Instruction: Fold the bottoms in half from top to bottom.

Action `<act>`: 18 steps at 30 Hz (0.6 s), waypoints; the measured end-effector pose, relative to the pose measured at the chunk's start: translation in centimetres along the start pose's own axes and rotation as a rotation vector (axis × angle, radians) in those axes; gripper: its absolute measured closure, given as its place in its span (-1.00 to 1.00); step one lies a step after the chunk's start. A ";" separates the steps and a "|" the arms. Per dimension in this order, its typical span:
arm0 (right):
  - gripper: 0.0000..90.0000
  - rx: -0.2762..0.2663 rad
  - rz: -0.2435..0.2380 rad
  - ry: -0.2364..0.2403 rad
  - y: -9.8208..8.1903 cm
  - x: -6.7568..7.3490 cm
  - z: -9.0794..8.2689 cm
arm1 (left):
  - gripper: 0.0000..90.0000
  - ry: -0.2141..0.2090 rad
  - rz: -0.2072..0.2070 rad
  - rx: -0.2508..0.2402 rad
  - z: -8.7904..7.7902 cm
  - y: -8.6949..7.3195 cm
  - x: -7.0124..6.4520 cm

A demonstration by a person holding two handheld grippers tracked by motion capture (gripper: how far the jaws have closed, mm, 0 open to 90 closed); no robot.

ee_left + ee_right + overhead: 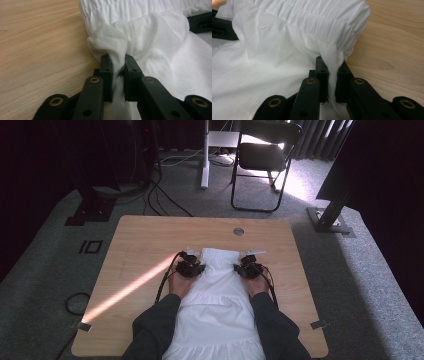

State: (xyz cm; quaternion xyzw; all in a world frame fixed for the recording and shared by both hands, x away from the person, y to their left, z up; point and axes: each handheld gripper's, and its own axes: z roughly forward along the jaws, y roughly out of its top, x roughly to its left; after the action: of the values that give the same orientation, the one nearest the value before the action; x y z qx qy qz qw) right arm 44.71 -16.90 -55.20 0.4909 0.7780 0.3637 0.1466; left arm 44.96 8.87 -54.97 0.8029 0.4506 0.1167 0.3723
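White garment (217, 295) lies spread flat on the wooden bench (145, 240), running from centre down to the 6 o'clock edge, its gathered elastic band at the far end – toward 12 o'clock. Left claw (191, 265) sits at the band's 9 o'clock corner, its jaws pressed together on a bunched fold of the cloth. Right claw (248, 266) sits at the 3 o'clock corner – jaws likewise pinching the fabric just below the gathered edge.
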 end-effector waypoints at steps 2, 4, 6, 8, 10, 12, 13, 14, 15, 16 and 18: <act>0.89 -0.006 -0.005 -0.004 -0.1 0.1 0.0 | 0.83 -0.001 0.005 0.002 0.0 0.0 -0.1; 0.89 -0.009 -0.009 -0.007 -0.2 0.2 0.0 | 0.85 -0.006 0.005 0.006 0.0 0.0 -0.1; 0.90 -0.009 -0.009 -0.006 -0.2 0.1 0.0 | 0.85 -0.013 0.005 0.009 0.0 0.0 -0.1; 0.89 -0.009 -0.004 -0.001 -0.2 0.1 -0.1 | 0.86 -0.011 0.012 0.011 -0.1 0.0 -0.2; 0.89 -0.009 -0.006 -0.002 -0.3 0.1 -0.1 | 0.86 -0.014 0.009 0.013 -0.1 0.0 -0.2; 0.90 -0.008 -0.008 -0.004 -0.3 0.1 -0.1 | 0.86 -0.025 0.012 0.007 0.0 0.0 0.0; 0.90 -0.006 -0.010 -0.007 -0.2 0.2 -0.2 | 0.87 -0.033 0.009 0.007 0.0 0.0 0.1; 0.91 -0.004 -0.011 -0.009 -0.2 0.2 -0.2 | 0.87 -0.035 0.011 0.010 -0.1 0.1 0.2; 0.91 -0.003 -0.015 -0.012 -0.1 0.2 -0.2 | 0.89 -0.033 0.014 0.011 -0.2 0.3 0.3; 0.92 -0.010 -0.029 -0.022 -0.1 0.2 -0.2 | 0.90 -0.033 0.024 0.013 -0.2 0.4 0.3; 0.92 -0.031 -0.021 -0.021 0.0 0.0 -0.4 | 0.91 -0.025 0.042 0.003 -0.5 0.8 0.4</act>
State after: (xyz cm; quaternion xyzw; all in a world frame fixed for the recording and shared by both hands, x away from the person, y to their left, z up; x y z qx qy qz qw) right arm 44.45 -17.04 -54.88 0.4842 0.7758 0.3689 0.1661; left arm 45.43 9.16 -54.05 0.8142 0.4292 0.1136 0.3741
